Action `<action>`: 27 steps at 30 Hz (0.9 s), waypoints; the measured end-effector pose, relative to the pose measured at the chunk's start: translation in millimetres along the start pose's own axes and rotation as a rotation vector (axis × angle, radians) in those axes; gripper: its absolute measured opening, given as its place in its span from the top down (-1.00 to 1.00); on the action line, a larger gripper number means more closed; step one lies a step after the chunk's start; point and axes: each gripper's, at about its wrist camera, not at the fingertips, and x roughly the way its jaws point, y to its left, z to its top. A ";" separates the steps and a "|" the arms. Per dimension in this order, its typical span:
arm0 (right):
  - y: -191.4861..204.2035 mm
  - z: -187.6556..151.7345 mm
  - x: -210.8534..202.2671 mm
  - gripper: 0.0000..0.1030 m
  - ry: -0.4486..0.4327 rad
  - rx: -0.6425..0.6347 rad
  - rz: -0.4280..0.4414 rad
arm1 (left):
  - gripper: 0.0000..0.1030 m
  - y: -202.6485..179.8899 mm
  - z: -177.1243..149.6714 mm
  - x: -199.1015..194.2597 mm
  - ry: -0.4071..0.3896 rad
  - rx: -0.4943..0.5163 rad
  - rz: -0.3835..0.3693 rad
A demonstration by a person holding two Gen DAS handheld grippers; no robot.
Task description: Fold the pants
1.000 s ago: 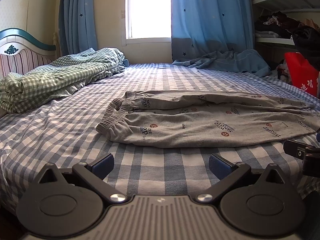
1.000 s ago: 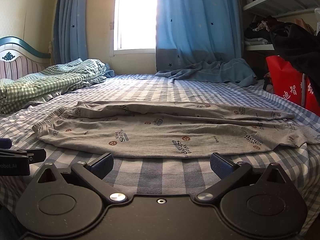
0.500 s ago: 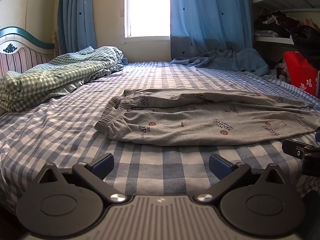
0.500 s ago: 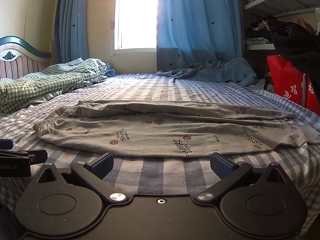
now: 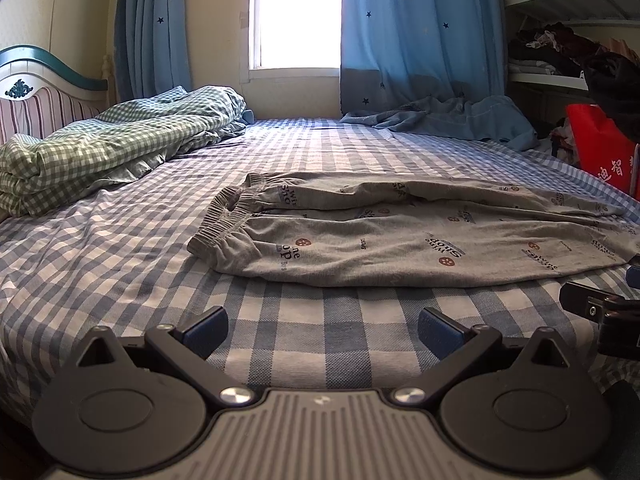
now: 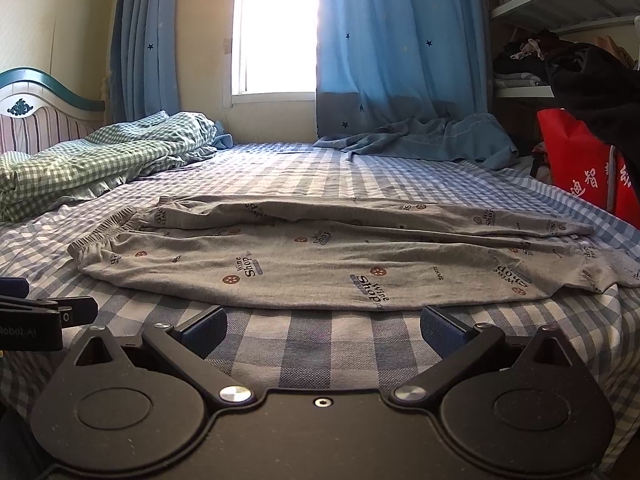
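Grey printed pants (image 5: 400, 236) lie flat across the blue checked bed (image 5: 120, 264), folded lengthwise, waistband at the left and leg cuffs at the right. They also show in the right wrist view (image 6: 320, 256). My left gripper (image 5: 322, 330) is open and empty, low over the sheet in front of the waistband end. My right gripper (image 6: 324, 330) is open and empty, just short of the pants' near edge at mid-leg. Each gripper shows at the edge of the other's view, the right gripper (image 5: 600, 308) and the left gripper (image 6: 44, 316).
A crumpled green checked duvet (image 5: 100, 148) lies at the far left by the headboard (image 5: 44, 92). A blue cloth (image 5: 452, 120) lies at the far side under the curtains. A red bag (image 6: 588, 172) and cluttered shelves (image 6: 560, 60) stand at the right.
Both grippers have edged slightly forward toward the pants. The pants have not moved and both grippers stay open.
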 end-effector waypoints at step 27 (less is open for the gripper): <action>-7.1 37.3 33.6 -0.99 0.145 -0.077 0.017 | -1.00 39.4 58.2 53.7 0.165 -0.190 0.010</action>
